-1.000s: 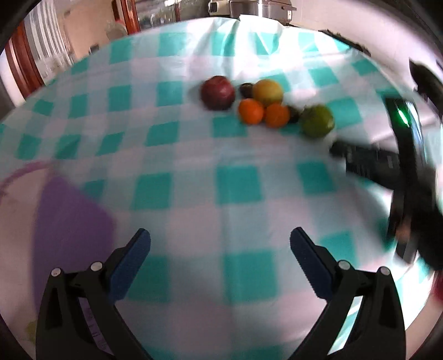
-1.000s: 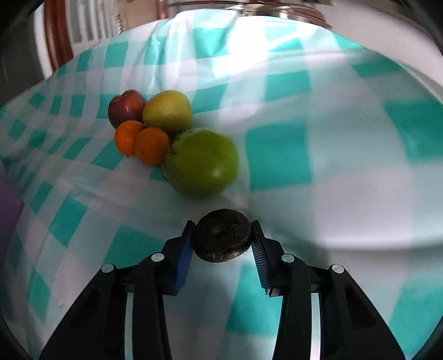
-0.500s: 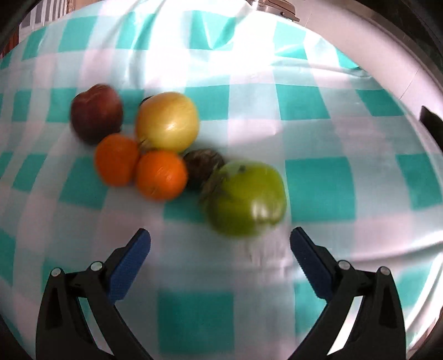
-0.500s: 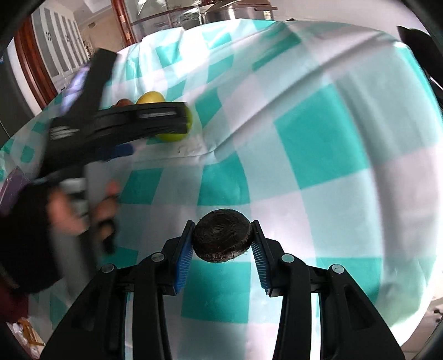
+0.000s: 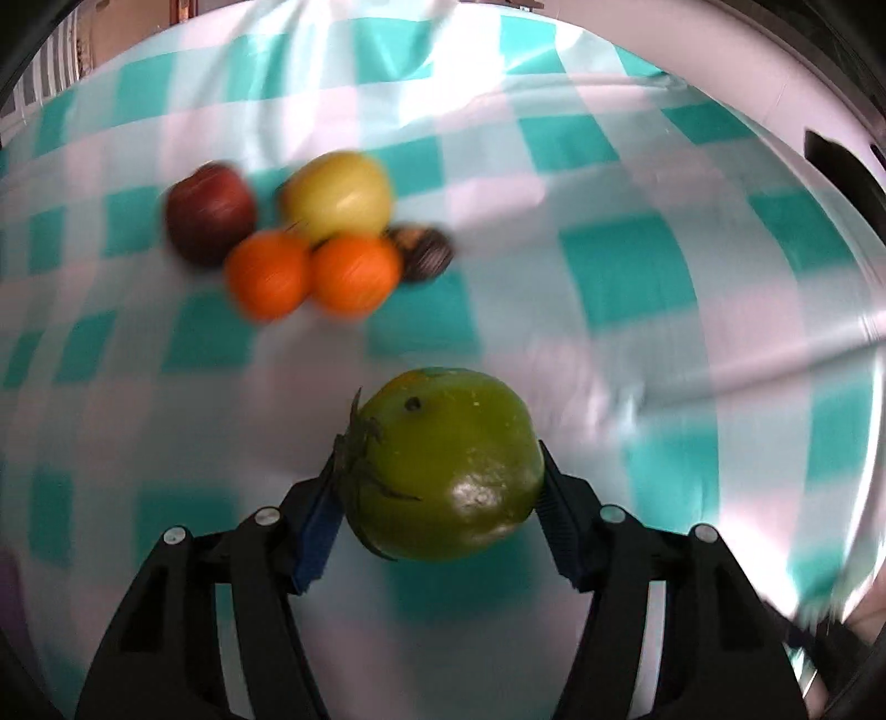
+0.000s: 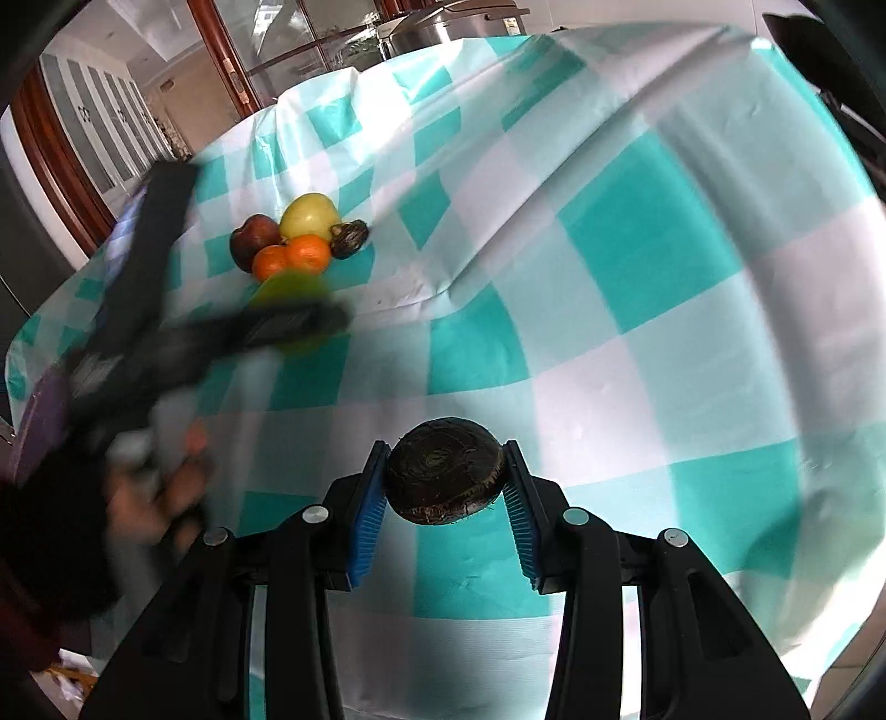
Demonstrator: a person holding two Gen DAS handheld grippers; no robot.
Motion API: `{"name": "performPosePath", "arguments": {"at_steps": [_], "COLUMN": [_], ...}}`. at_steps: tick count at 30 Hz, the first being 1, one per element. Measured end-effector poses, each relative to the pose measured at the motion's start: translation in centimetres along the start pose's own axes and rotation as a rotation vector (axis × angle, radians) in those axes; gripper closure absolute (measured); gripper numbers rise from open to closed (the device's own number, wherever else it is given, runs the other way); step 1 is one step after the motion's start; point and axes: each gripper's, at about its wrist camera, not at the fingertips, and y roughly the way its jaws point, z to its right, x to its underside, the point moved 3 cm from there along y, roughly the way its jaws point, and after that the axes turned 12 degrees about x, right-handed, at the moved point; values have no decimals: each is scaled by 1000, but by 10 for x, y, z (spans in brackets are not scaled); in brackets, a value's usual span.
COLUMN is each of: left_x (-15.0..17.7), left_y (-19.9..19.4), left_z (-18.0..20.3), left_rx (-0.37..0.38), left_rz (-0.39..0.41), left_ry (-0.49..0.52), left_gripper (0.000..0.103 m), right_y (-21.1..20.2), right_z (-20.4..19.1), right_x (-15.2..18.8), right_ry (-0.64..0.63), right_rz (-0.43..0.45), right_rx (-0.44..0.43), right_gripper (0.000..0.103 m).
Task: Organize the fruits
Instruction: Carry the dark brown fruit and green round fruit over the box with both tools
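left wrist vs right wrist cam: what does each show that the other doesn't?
Left wrist only: the left tool, its jaws having just been closing, now pressing both sides of the green fruit, stem and calyx sharp.

Right wrist only: the right tool shut on a dark round fruit, the person's hand, a steel pot.

Both: the fruit cluster, the checked tablecloth.

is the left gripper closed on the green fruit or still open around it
Closed on it. The left gripper has just been closing, and both blue pads now press the green fruit's sides.
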Motion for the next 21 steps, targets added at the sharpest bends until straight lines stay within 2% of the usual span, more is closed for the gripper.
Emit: {"name": "performPosePath", "arguments": {"at_steps": [5,7,11,14,21], "left_x": [49,51,54,50,59], "left_y": [-30,-40,-64,-76,-87], "left_z": [4,6,-4,2,26], "left_rx": [-42,-52,-28,-7,20], "left_rz": [-65,-83,-93,-89,-60], "left_ry": [48,72,41,11,81], "left_gripper": [40,40,40,40,40], "right_y": [-1,-2,-7,-19,-39], "right_z": [-6,-7,1,6,-1], "right_x": [3,1,-10,-20,-22], "right_ry": [-57,-95,-134,-175,-324], "right_rz": [9,11,6,-2,-10], "right_rx": [-42,-45,-32,-23,9], "right_gripper": [62,62,62,62,62]}}
